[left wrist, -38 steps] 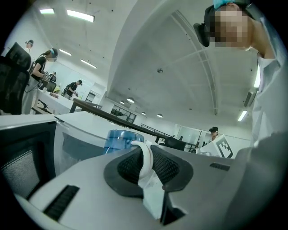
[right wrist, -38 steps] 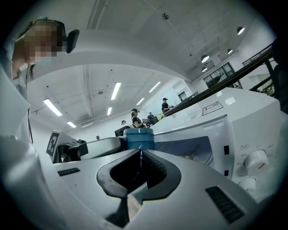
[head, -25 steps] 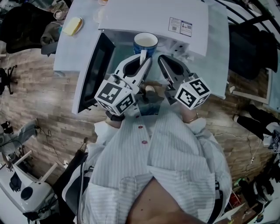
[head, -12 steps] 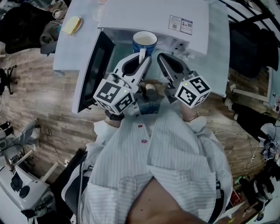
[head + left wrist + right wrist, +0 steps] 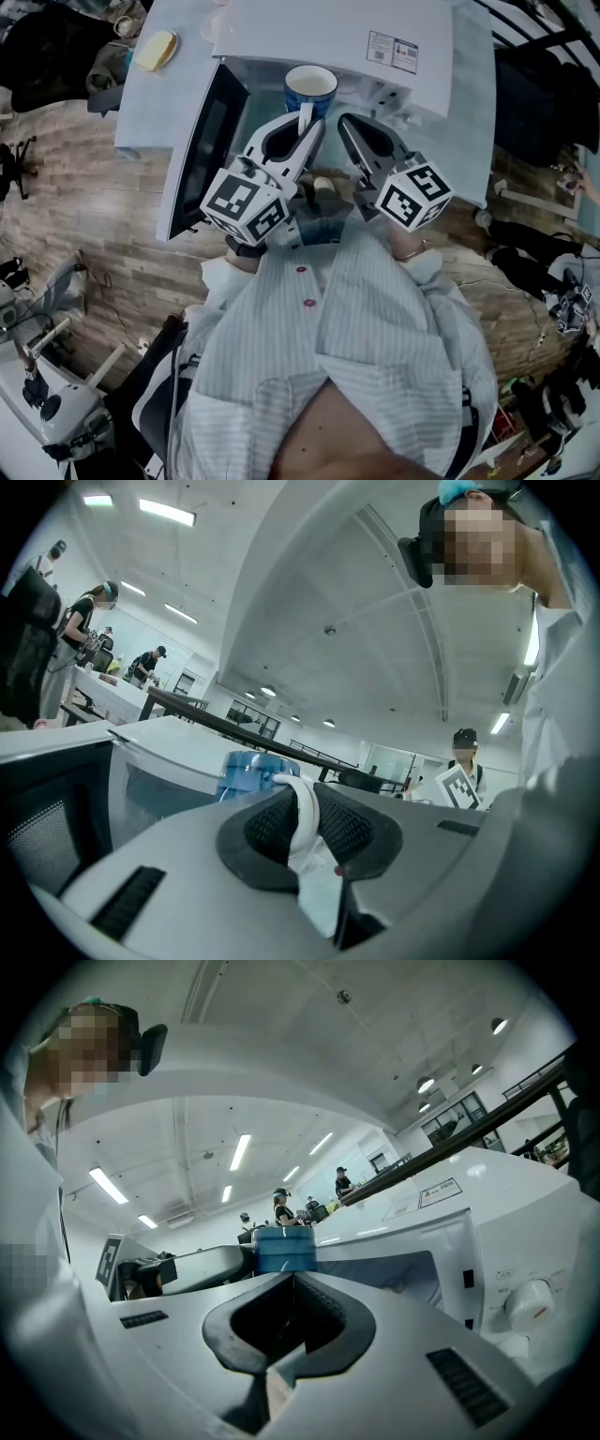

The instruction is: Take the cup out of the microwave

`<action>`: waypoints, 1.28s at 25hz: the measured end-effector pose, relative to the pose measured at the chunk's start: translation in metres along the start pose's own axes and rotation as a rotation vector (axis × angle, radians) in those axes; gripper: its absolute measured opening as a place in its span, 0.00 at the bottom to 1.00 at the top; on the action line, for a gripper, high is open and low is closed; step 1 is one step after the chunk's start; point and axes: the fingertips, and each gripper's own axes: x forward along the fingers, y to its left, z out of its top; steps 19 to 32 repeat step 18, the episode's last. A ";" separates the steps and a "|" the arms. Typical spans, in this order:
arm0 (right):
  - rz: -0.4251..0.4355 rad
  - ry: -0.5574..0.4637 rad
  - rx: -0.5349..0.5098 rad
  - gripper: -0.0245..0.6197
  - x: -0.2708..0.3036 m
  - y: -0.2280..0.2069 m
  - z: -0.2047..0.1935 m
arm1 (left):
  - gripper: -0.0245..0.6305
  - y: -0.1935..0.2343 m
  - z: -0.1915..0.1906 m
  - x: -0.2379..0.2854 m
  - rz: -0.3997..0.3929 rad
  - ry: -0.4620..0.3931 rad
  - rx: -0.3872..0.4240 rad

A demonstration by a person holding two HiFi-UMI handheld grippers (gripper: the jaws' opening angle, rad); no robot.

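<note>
Left claw (image 5: 307,131) is clamped on the white handle (image 5: 302,803) of the blue ceramic cup (image 5: 311,91), right at the white microwave's (image 5: 328,37) open mouth. Right claw (image 5: 291,1283) is closed on nothing, just in front of that mouth. The cup's inside looks pale, contents unclear.

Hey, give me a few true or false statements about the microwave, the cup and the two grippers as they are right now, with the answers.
1. The microwave has its door open. True.
2. The left gripper grips the cup by its handle. True.
3. The right gripper clamps the cup's rim. False: its jaws are shut on nothing, beside the cup.
4. The cup is red. False: it is blue, with a white handle.
5. A yellow thing lies on the table left of the microwave. True.
</note>
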 end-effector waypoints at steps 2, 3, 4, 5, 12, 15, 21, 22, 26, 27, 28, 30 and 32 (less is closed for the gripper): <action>0.001 0.004 0.002 0.09 0.001 0.001 -0.001 | 0.13 0.001 0.000 -0.001 0.003 0.001 -0.001; 0.001 0.005 0.004 0.09 0.001 0.000 -0.002 | 0.13 0.001 -0.001 -0.001 0.005 0.001 -0.001; 0.002 0.007 0.005 0.09 0.002 0.000 -0.002 | 0.13 0.002 -0.001 -0.002 0.007 0.001 -0.001; 0.003 0.008 0.005 0.09 0.003 0.000 -0.003 | 0.13 0.003 -0.001 -0.002 0.009 0.001 -0.001; 0.003 0.012 0.006 0.09 0.004 0.000 -0.003 | 0.13 0.006 -0.001 -0.002 0.015 0.001 -0.004; 0.003 0.013 0.004 0.09 0.004 -0.001 -0.003 | 0.13 0.006 -0.001 -0.002 0.016 0.002 -0.003; 0.004 0.013 0.002 0.09 0.004 -0.002 -0.003 | 0.13 0.007 -0.001 0.000 0.016 0.002 -0.003; 0.004 0.013 0.002 0.09 0.004 -0.002 -0.003 | 0.13 0.007 -0.001 0.000 0.016 0.002 -0.003; 0.004 0.013 0.002 0.09 0.004 -0.002 -0.003 | 0.13 0.007 -0.001 0.000 0.016 0.002 -0.003; 0.004 0.013 0.002 0.09 0.004 -0.002 -0.003 | 0.13 0.007 -0.001 0.000 0.016 0.002 -0.003; 0.004 0.013 0.002 0.09 0.004 -0.002 -0.003 | 0.13 0.007 -0.001 0.000 0.016 0.002 -0.003; 0.004 0.013 0.002 0.09 0.004 -0.002 -0.003 | 0.13 0.007 -0.001 0.000 0.016 0.002 -0.003; 0.004 0.013 0.002 0.09 0.004 -0.002 -0.003 | 0.13 0.007 -0.001 0.000 0.016 0.002 -0.003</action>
